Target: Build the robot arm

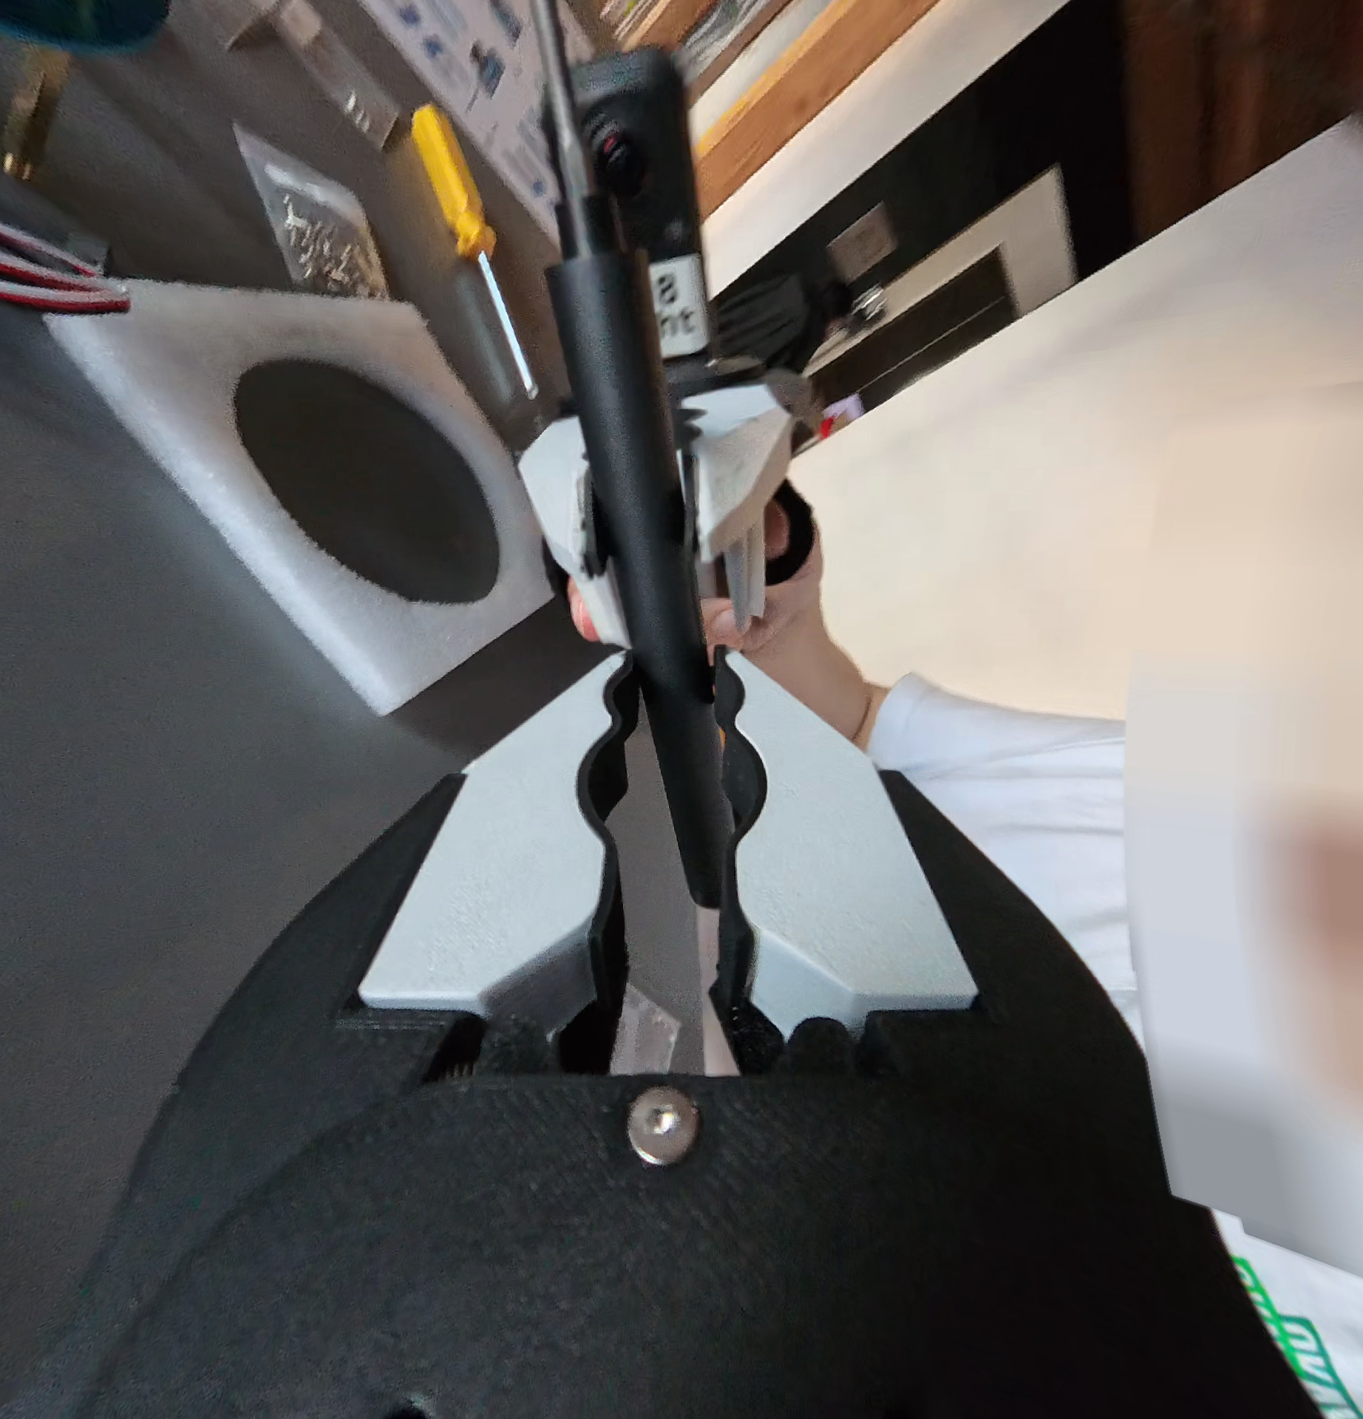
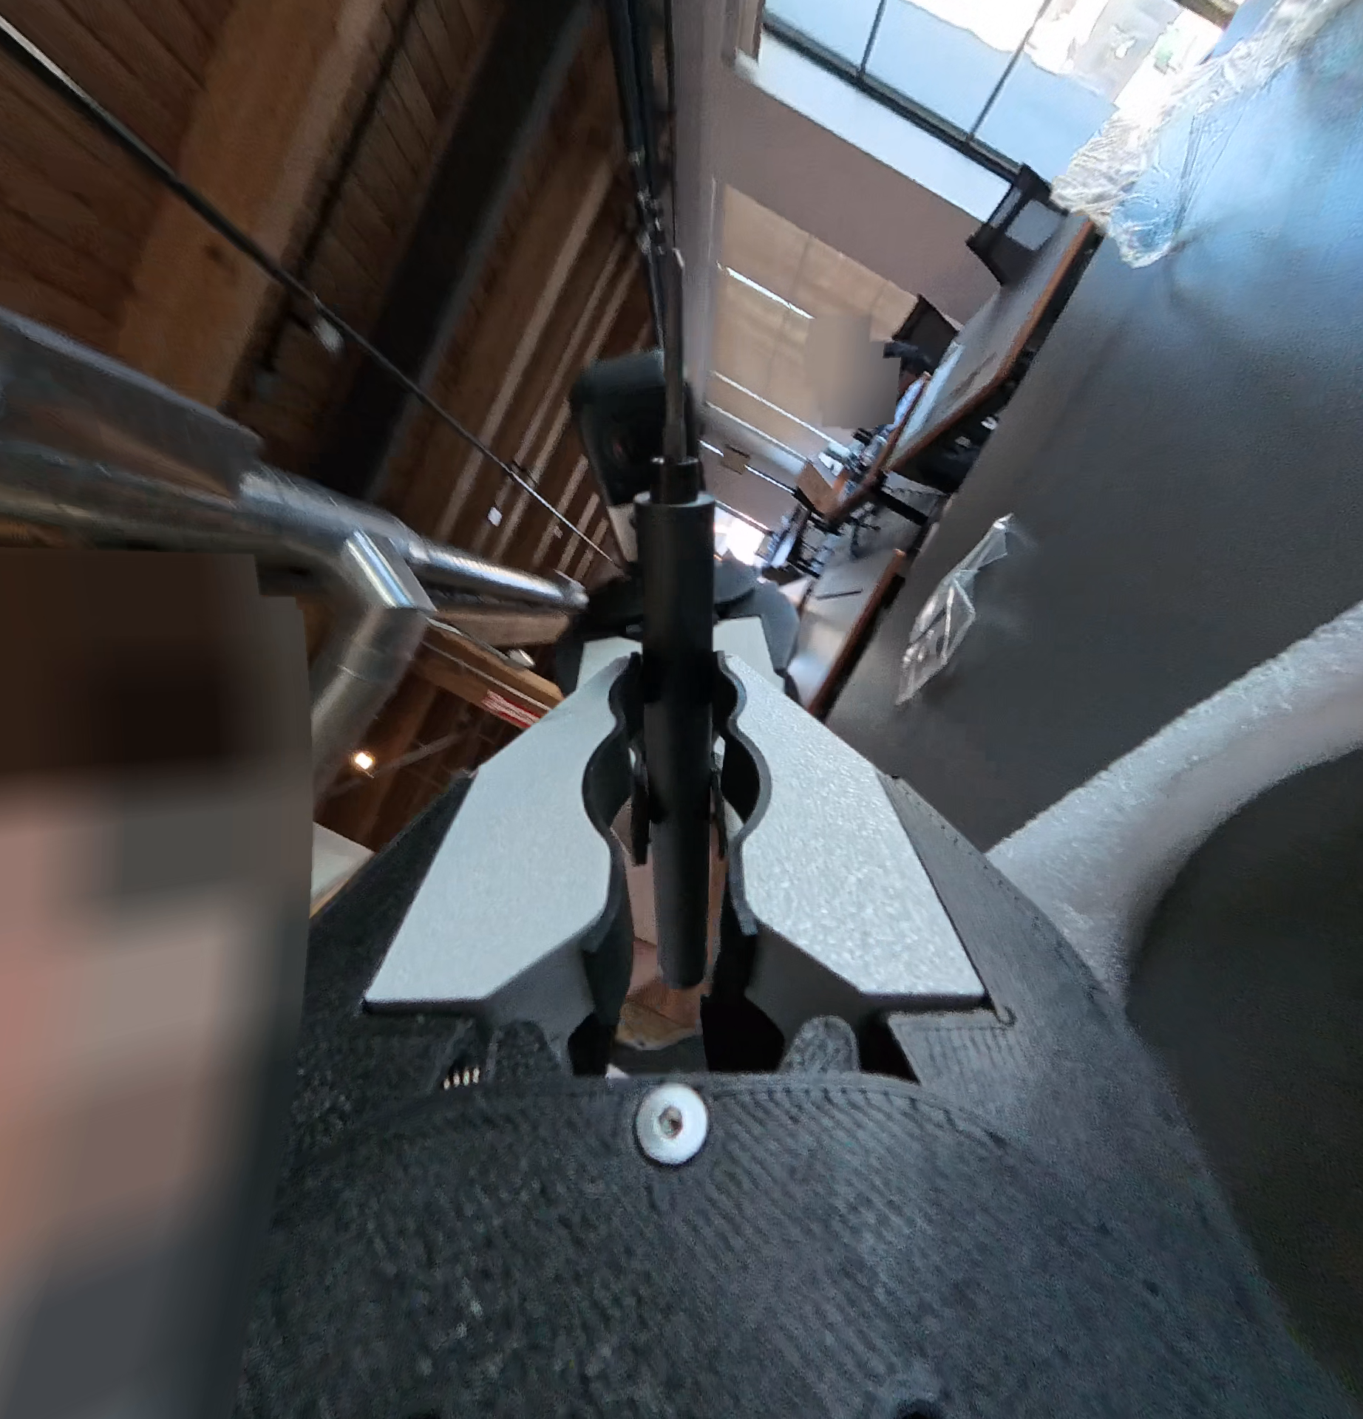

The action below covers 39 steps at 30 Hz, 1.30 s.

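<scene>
Here, in the left wrist view, my left fingers (image 1: 671, 668) are closed around the lower end of a black screwdriver handle (image 1: 648, 583), which runs away from me between the pads, tilted slightly left. Farther along the same handle, my right fingers (image 1: 640, 491) clamp it from the opposite side, pointing back at me, with my hand (image 1: 778, 614) and white sleeve (image 1: 1009, 783) behind them. So the tool is held in the air by both pairs of fingers at once, above the grey surface (image 1: 125, 691). On that surface lie a white foam block (image 1: 164, 368) with a round hole, a yellow-handled screwdriver (image 1: 452, 184) and a clear bag of small parts (image 1: 325, 223).

In the right wrist view, my right fingers (image 2: 674, 668) are tipped steeply upward and shut on the black handle (image 2: 674, 806), its butt end near my palm side. The metal shaft (image 2: 674, 384) points up toward the wooden ceiling, and the foam block (image 2: 1124, 729) sits close on my right.
</scene>
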{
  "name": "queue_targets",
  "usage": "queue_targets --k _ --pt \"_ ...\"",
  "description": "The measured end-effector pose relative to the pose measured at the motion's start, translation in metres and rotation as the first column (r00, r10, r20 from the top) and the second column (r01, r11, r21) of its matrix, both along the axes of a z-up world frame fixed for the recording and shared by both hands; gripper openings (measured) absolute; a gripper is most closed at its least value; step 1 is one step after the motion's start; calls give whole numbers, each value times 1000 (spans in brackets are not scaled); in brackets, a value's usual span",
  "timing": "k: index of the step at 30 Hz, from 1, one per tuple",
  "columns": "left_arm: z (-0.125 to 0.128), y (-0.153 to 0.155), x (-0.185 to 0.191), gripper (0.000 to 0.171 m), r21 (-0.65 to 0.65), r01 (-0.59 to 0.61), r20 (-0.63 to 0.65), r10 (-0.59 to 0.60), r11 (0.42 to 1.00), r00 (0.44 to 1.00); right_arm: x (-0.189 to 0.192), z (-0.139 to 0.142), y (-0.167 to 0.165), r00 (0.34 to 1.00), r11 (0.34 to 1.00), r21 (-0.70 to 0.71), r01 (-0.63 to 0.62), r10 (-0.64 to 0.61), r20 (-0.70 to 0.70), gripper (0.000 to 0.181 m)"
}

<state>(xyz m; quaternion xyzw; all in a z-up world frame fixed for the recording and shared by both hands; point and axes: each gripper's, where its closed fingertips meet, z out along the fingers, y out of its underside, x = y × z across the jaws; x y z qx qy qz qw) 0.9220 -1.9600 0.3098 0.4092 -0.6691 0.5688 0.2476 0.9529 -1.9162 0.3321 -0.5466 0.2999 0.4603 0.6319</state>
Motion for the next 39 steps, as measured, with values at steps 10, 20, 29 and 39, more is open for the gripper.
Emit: queue_targets --k 10,20,29,39 --pt "-11 -10 -5 15 -131 36 -30 -40 991 999 14 2 -8 993 993 1 117 -117 21 27" --pt "-11 4 -20 15 -116 -33 -63 26 993 998 -1 -5 12 995 993 -101 56 -48 82 16" --pt "-12 53 -30 15 -91 -208 -102 199 974 975 -21 -8 70 986 984 -140 -111 126 106 17" --pt "-16 67 -33 15 -71 -244 -103 236 967 966 -29 -11 86 979 983 -109 -149 162 125 17"
